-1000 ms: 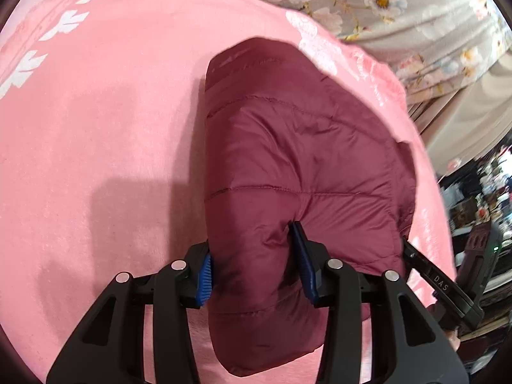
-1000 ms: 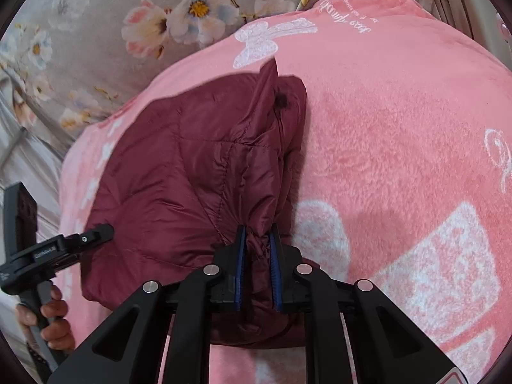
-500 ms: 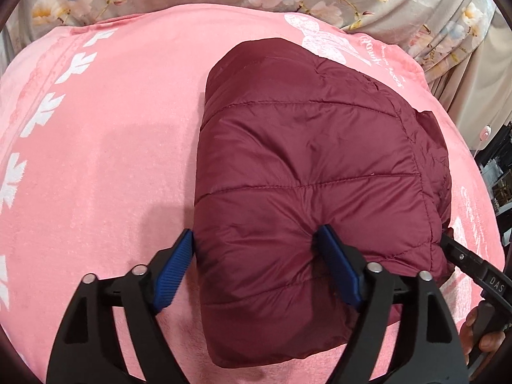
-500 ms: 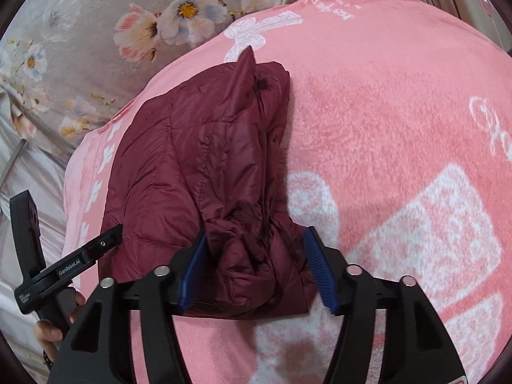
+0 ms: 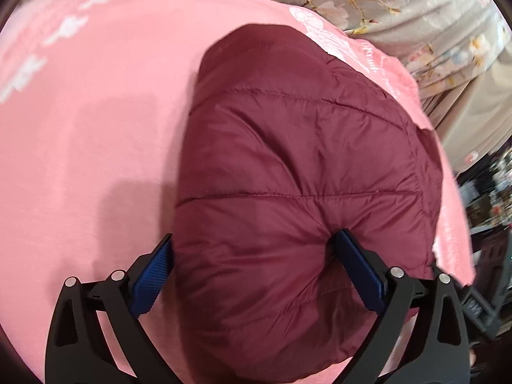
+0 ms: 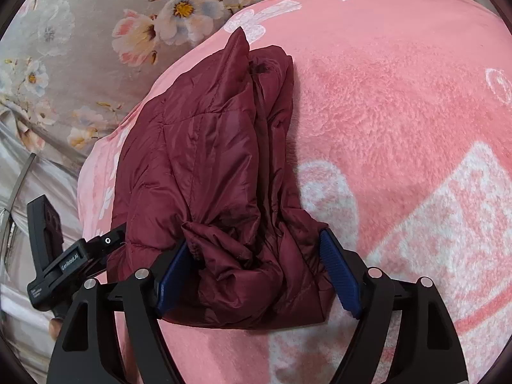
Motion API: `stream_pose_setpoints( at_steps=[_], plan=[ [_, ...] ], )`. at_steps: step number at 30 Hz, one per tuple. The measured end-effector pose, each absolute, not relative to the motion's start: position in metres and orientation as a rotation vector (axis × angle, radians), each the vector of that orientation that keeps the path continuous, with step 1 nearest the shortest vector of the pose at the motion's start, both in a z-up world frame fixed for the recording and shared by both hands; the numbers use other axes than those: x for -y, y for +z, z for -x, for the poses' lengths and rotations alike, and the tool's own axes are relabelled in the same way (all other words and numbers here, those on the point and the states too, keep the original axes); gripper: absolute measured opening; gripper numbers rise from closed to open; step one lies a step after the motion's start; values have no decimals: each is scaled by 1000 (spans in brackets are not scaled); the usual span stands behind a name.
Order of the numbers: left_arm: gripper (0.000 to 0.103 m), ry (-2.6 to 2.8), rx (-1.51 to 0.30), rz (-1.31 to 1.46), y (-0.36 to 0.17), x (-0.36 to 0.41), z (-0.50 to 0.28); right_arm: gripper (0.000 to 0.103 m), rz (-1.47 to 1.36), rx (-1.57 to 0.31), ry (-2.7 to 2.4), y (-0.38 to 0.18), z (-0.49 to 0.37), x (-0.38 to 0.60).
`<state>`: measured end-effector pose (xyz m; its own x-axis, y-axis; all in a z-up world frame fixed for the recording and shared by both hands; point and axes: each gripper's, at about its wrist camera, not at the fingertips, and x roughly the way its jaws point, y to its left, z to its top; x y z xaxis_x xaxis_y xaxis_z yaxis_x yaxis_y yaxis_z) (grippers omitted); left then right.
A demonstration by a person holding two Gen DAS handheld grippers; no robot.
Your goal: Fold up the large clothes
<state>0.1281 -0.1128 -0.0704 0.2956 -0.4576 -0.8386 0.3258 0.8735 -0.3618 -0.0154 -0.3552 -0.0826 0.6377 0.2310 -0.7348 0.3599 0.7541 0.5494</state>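
Left wrist view
- jacket: folded bundle on the pink blanket, long axis running away from the claw
- left gripper: jaws have just been opening, now released, near edge bulging between the pads (right pad looks dented into the padding)

Right wrist view
- jacket: straight ahead, bunched end nearest
- right gripper: jaws have just been opening, let go, loosely straddling that end
- nearer hand: neither; one at each near corner

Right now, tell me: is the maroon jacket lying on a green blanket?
No. The maroon jacket lies folded on a pink blanket with white patterns.
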Motion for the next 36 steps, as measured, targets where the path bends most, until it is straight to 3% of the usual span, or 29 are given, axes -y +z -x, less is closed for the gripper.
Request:
stream_pose_setpoints(
  at_steps=[17,29,32,36],
  plan=[
    [98,-543,-1131,169,-72,123,-131,81,-823,-875,-16,-84,-5,364],
    [98,-542,-1100,104,-63,132,-128,51,-851,-860,12,-83,-14,362],
    [90,-552,-1089,89,-56,133,-126,38,-813,-848,2,-70,-13,359],
    [68,-615,-1043,91,-30,130,-116,28,-727,-790,-22,-39,-3,355]
  ],
)
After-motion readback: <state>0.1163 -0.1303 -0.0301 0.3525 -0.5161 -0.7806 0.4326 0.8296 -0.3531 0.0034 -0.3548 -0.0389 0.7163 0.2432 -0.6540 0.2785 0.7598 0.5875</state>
